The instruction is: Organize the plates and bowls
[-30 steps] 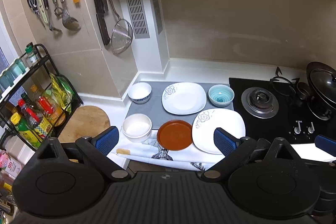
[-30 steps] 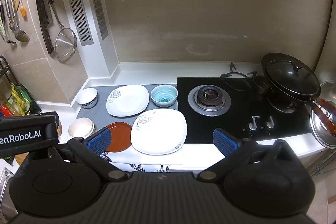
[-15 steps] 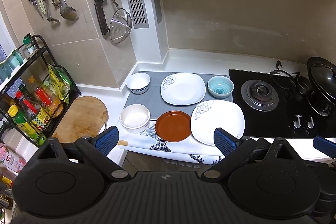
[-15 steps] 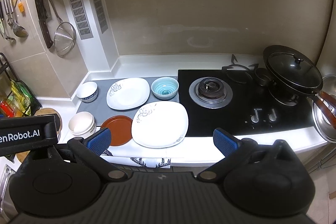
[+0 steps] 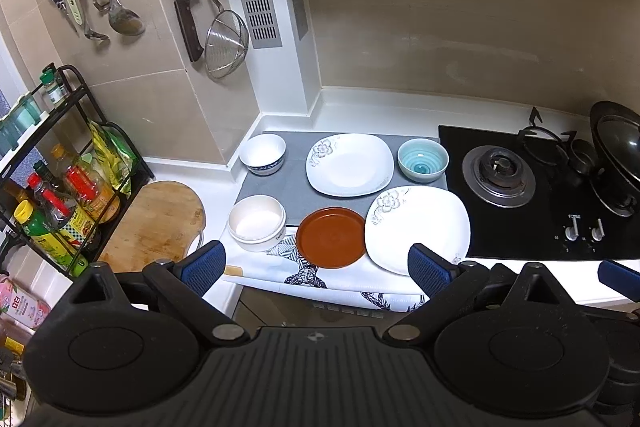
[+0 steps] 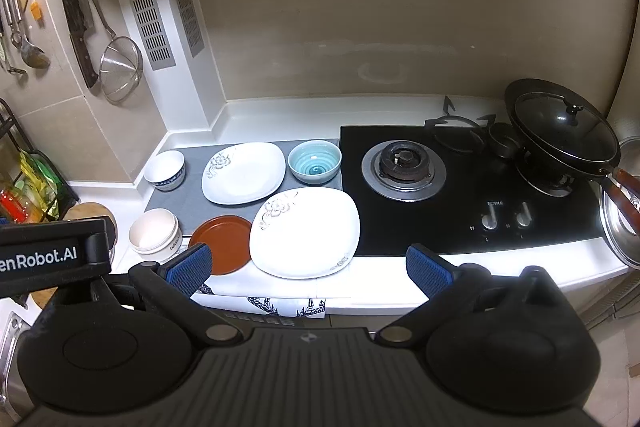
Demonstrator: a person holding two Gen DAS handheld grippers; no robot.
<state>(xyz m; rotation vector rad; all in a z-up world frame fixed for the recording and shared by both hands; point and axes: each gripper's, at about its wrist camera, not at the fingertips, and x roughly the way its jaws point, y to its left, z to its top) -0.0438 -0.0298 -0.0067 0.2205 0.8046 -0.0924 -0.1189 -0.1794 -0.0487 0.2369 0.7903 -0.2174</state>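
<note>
While both rigs hang back off the front edge of the tabletop (image 5: 360,107), I've got the whole spread in view, and compared with a second ago the dishes have slid up and away in both cameras: I've been pulling back and tilting, not closing in. Nothing on the tabletop has shifted.

Left gripper (image 5: 316,263): fingers spread wide, nothing between them. Right gripper (image 6: 308,263): same story, wide and empty.

From the left wrist view, the brown plate (image 5: 331,237) sits at twelve o'clock just ahead of the fingers, touching or nearly touching the near white plate (image 5: 420,229) at one o'clock. The far white plate (image 5: 349,163) lies beyond on the grey mat (image 5: 296,183). The cream bowl (image 5: 257,223) is at eleven o'clock; it may be two bowls nested, the rim looks doubled but I can't be sure at this range. The blue-rimmed bowl (image 5: 263,153) sits farther back at eleven, the teal bowl (image 5: 422,160) at one, beside the stove (image 5: 540,211).

So what does the retreat mean? My read: this is the framing step, the sorting not yet started. Three plates and three bowls lie separate. Next I'd come in low on a plate rim, probably the near white one, since its edge overhangs toward me. Thin glazed rims can slip from the fingers.
</note>
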